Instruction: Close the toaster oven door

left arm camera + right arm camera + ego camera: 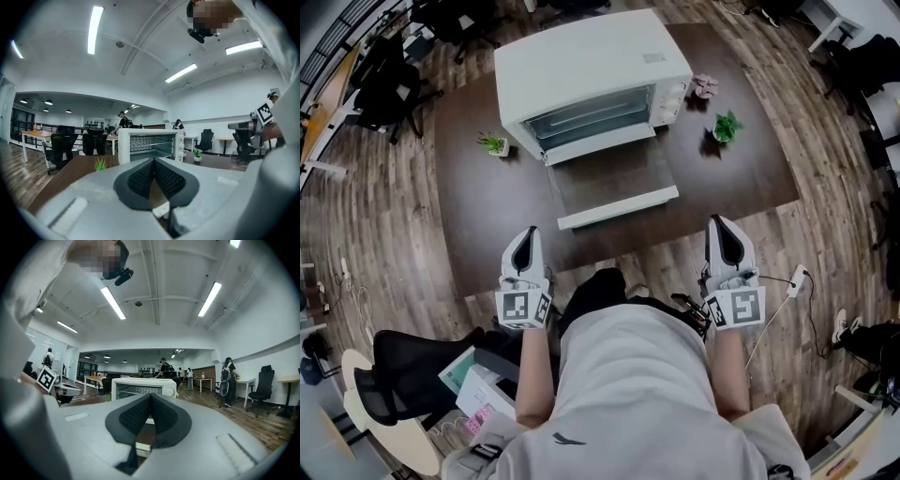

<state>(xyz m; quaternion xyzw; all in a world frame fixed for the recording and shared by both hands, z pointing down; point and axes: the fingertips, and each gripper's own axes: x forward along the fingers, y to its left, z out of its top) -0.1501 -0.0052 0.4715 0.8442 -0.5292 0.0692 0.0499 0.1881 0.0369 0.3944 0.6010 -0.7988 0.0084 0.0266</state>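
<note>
Sitting in the upper middle of the head view, the toaster oven (591, 70) stands on a dark table (478, 216) with its door (614, 186) dropped flat toward the person. Low in the frame, the left gripper (525, 236) and right gripper (722, 225) hover by the table's near edge, apart from the door, each with jaws pressed together on nothing. A green plant (494, 143) sits left of the oven, a second green plant (727, 126) right; the pinkish thing (705, 86) above it is perhaps a plant too.
</note>
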